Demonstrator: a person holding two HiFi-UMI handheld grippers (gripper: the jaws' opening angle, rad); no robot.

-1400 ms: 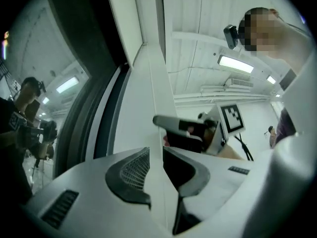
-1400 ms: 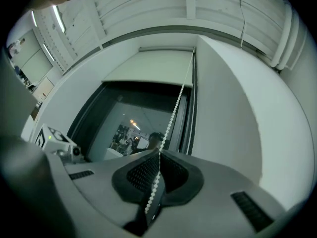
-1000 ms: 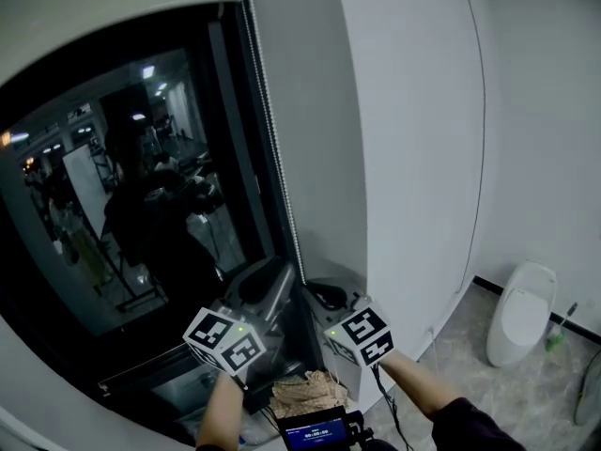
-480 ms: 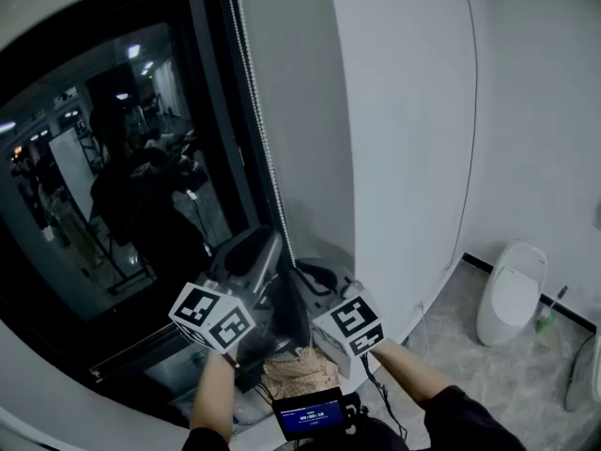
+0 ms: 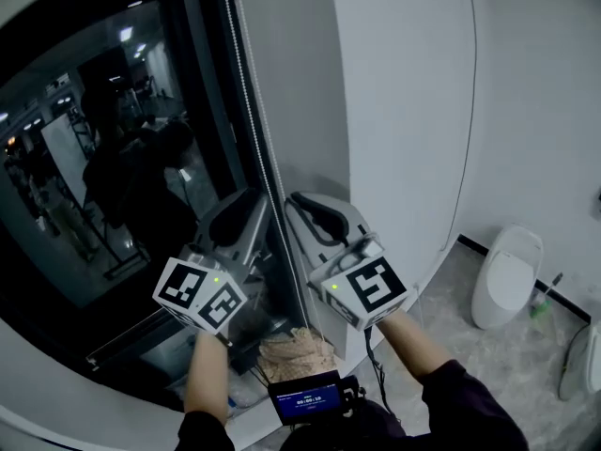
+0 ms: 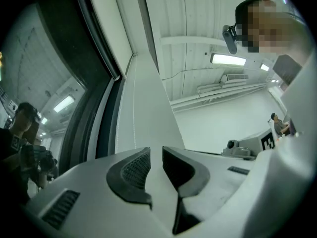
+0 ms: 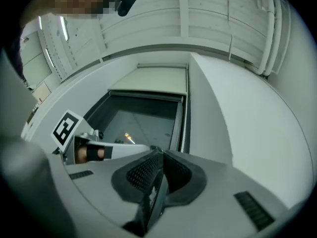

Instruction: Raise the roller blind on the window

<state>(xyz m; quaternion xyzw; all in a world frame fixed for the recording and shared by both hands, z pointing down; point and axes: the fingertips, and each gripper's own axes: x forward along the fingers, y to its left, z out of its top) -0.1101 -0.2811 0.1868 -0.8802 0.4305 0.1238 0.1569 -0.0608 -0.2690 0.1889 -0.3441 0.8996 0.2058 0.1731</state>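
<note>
Dark glass window is showing its pale roller blind sitting high, covering only the top.
The thin white bead chain is hanging down the window's right edge, passing between two upward-pointing grippers. The white handheld left gripper is keeping its jaws narrowly apart, with nothing visible between them. The white handheld right gripper is pressing its jaws together; whether they are pinching the chain I cannot tell.

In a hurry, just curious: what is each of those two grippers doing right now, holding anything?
Left gripper: fingers slightly apart, nothing visible between them.
Right gripper: fingers closed together, nothing visibly held.
</note>
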